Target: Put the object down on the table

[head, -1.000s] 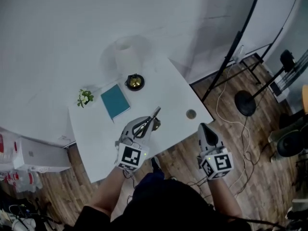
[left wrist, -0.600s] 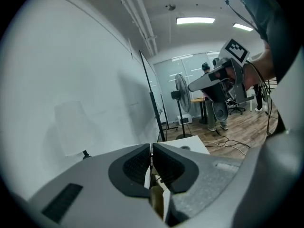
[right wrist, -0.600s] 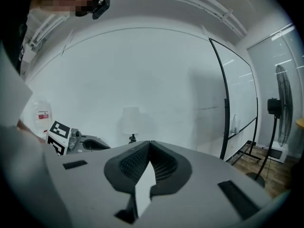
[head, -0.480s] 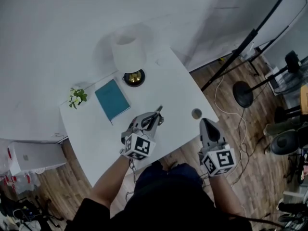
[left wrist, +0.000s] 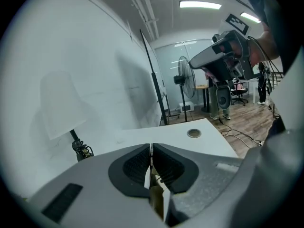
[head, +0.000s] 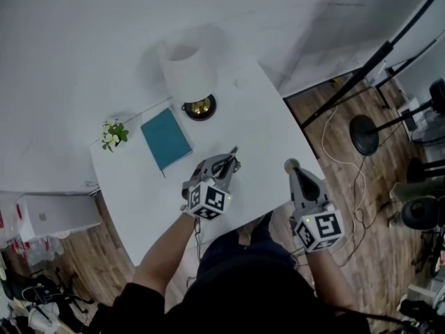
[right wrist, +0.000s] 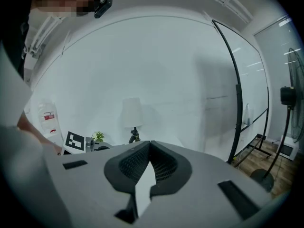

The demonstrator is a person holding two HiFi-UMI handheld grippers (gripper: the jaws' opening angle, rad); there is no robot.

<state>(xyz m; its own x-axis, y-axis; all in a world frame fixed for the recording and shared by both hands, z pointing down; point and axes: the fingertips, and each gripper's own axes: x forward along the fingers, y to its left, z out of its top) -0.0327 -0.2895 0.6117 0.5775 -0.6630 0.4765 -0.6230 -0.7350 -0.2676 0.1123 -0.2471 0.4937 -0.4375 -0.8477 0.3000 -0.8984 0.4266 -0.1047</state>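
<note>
My left gripper [head: 232,152] hovers over the middle of the white table [head: 257,117], to the right of the teal book [head: 167,139]. In the left gripper view its pads [left wrist: 137,164] stand almost together with a thin pale object [left wrist: 156,194] pinched between them; I cannot tell what it is. My right gripper [head: 297,172] is at the table's right front edge, beside a small round insert [head: 290,164]. It is shut with nothing in it [right wrist: 150,144]. From the left gripper view the right gripper [left wrist: 223,56] hangs well above the tabletop.
A lamp with a white shade [head: 186,68] and a brass base [head: 200,107] stands at the back. A small potted plant [head: 111,134] sits at the left corner. Light stands and cables [head: 365,134] cover the wooden floor to the right.
Both grippers have drifted slightly toward the table's middle and right edge; the right one now sits closer to the round insert. The left gripper's hold looks unchanged.
</note>
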